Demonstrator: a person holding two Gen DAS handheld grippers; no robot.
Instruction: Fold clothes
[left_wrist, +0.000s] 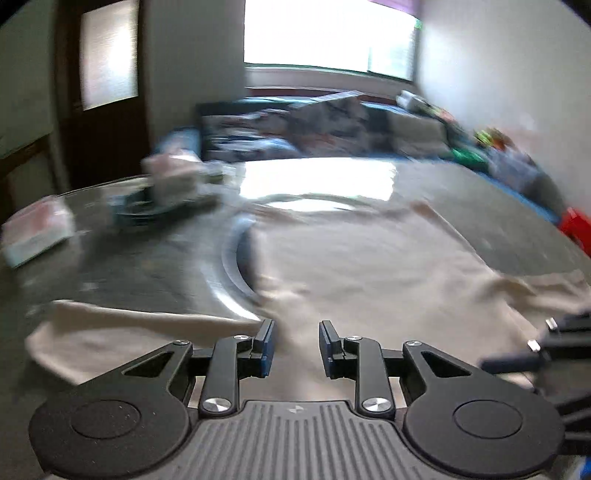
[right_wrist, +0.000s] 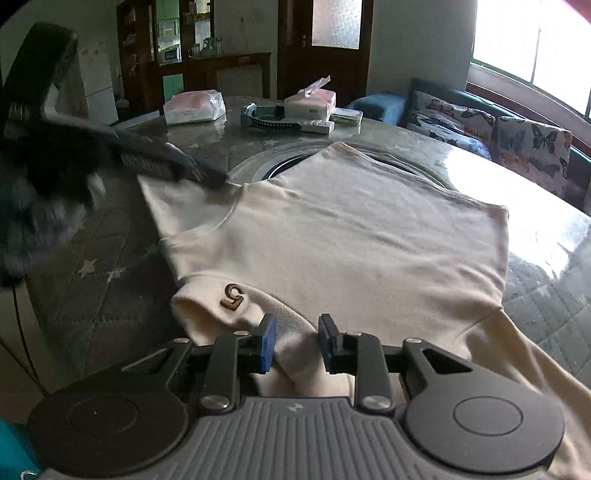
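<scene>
Shirt: cream shirt (right_wrist: 351, 236) lies spread on the table (right_wrist: 110, 295), partly over the round centre ring (right_wrist: 255, 168); a sleeve with a "5" patch (right_wrist: 232, 296) is nearest the right gripper.
Left gripper (left_wrist: 296, 345): jaws narrowly apart, cloth between the pads, no firm pinch evident; view blurred.
Right gripper (right_wrist: 297, 343): jaws narrowly apart, a sleeve ridge between them, seemingly not clamped.
Progress: body mostly flat; no finished folded bundle visible. Judged mid-fold or being laid out; sleeves and body folds remain.
</scene>
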